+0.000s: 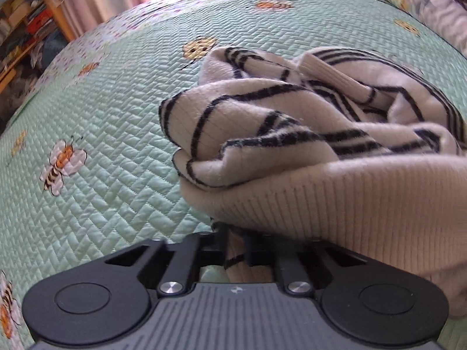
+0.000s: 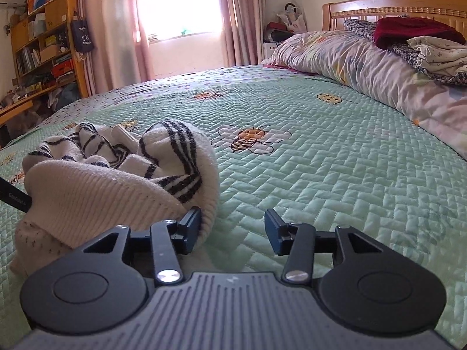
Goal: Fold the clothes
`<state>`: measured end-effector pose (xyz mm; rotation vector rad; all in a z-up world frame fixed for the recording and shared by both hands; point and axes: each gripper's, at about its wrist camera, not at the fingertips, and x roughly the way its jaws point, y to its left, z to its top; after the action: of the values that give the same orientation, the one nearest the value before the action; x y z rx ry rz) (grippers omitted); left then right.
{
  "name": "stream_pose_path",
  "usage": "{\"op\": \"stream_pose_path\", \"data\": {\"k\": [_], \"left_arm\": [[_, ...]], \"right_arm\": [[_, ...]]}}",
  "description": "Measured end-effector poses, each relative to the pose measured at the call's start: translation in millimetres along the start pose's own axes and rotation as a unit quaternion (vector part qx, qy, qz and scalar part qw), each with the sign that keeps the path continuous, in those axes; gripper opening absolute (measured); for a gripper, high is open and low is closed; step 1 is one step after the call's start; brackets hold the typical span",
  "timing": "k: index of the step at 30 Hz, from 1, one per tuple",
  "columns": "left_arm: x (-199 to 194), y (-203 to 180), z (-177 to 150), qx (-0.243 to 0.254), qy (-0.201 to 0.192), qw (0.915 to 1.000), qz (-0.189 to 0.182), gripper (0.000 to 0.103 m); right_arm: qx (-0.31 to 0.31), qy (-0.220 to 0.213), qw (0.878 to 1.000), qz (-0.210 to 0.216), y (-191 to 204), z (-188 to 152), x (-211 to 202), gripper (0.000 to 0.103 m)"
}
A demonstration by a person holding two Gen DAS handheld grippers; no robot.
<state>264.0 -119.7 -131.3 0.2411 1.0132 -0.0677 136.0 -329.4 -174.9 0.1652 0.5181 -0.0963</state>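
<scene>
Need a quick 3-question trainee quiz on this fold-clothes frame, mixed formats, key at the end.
1. True or false: the left gripper is shut on the striped sweater.
2. Multiple choice: between the right gripper's fingers lies
A. a sweater cuff
B. nothing but bare quilt
C. a pillow corner
3. Fill in: the insects printed on the quilt are ____.

Key: 1 true; 2 B; 3 bees
</scene>
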Motion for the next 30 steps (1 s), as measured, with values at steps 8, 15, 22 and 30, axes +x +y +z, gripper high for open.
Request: {"op": "stream_pose_path", "data": {"k": [8, 15, 22, 30], "left_arm": [[-20.1, 42.4, -15.3, -0.042, -0.034, 0.9974, 0.047, 0.004], [-23.7, 63.5, -42.1, -0.047, -0.008, 0.9979, 0.045, 0.004], [-23.0, 86.0, -58.4, -0.061, 0.008, 0.9968, 0.051, 0.006], [-17.3, 114.7, -66.2, -0.09, 0.02, 0.9947, 0.045, 0.01]], "right_arm": [[0.03, -0.013, 0.999, 0.026, -6.3, 18.3, -14.4, 0.059], [0.01, -0.049, 0.997, 0.066, 19.4, 55.8, -29.2, 0.062], [-0.113, 0.006, 0.974, 0.194, 122.2, 85.3, 19.4, 0.078], [-0.097, 0.129, 0.965, 0.206, 180.2, 67.8, 99.1, 0.072]]}}
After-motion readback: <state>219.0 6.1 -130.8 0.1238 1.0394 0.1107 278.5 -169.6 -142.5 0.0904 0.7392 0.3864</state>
